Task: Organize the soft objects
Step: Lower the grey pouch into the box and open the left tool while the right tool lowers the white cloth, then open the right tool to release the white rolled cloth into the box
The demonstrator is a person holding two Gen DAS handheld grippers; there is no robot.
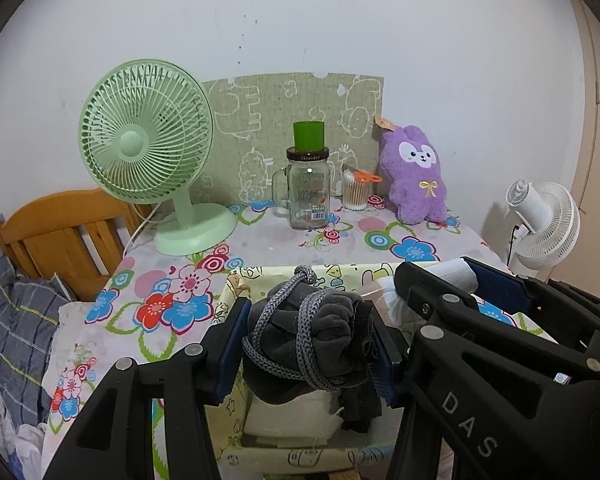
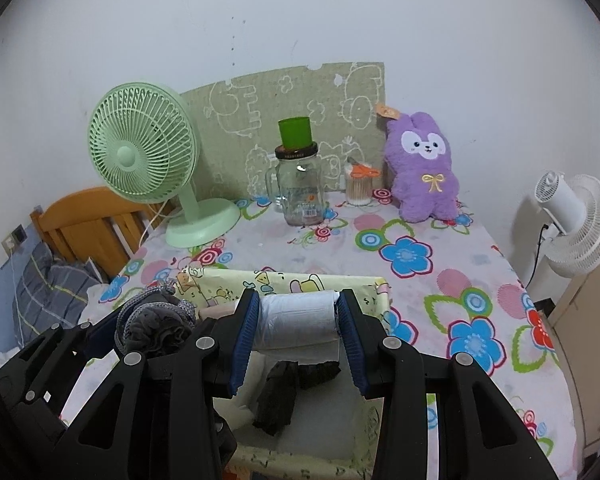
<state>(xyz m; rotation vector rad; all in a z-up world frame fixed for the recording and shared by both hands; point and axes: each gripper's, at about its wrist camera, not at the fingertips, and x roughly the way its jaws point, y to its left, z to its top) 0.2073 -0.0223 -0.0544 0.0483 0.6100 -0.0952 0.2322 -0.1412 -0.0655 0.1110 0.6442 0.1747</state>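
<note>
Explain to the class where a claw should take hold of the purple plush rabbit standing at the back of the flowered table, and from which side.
Grip the purple plush rabbit across its soft middle, just below the yellow bow, coming from the front. It stands upright against the wall, so its back is shut off, and its sides look clear enough for the fingers.

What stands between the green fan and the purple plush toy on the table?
Between the green fan and the purple plush toy stand a glass jar with a green cup on top and a cotton-swab container; both views show it.
</note>
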